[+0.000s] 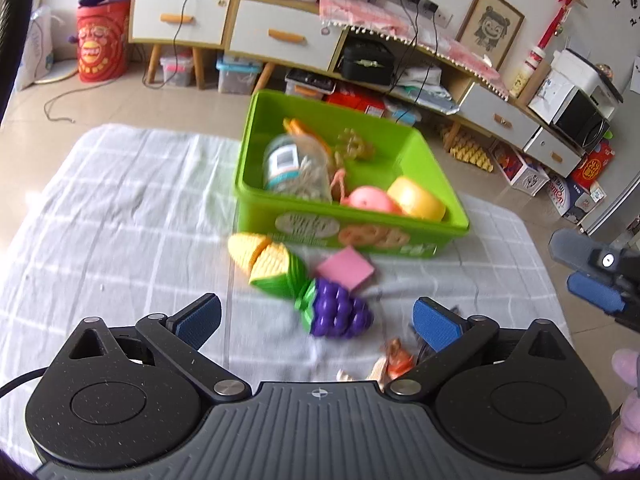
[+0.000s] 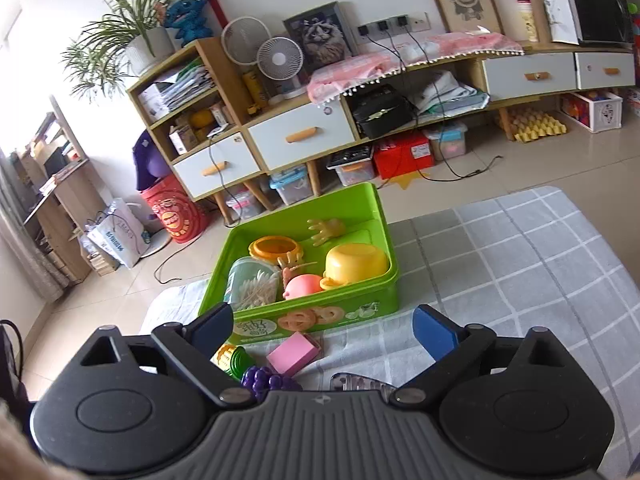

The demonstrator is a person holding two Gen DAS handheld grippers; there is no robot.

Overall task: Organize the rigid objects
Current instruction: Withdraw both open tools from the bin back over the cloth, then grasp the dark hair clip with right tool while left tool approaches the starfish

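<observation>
A green bin (image 1: 440,176) (image 2: 384,236) stands on the checked cloth, holding a yellow bowl (image 2: 356,260), a pink round toy (image 2: 302,285), a cotton-swab jar (image 2: 252,284), an orange ring and toy hands. In front of it lie a toy corn (image 1: 264,264), a pink block (image 1: 346,268) (image 2: 292,354) and purple grapes (image 1: 338,312) (image 2: 266,378). My left gripper (image 1: 318,320) is open, low over the grapes, which lie between its fingers untouched. My right gripper (image 2: 324,330) is open over the pink block, gripping nothing; it shows at the right edge (image 1: 596,280) of the left wrist view.
A small orange figure (image 1: 394,360) lies by my left gripper's right finger. A clear ribbed piece (image 2: 360,382) sits under my right gripper. A pink plush (image 1: 628,400) is at the right edge. Low cabinets, boxes and a red bucket (image 2: 176,216) line the floor behind.
</observation>
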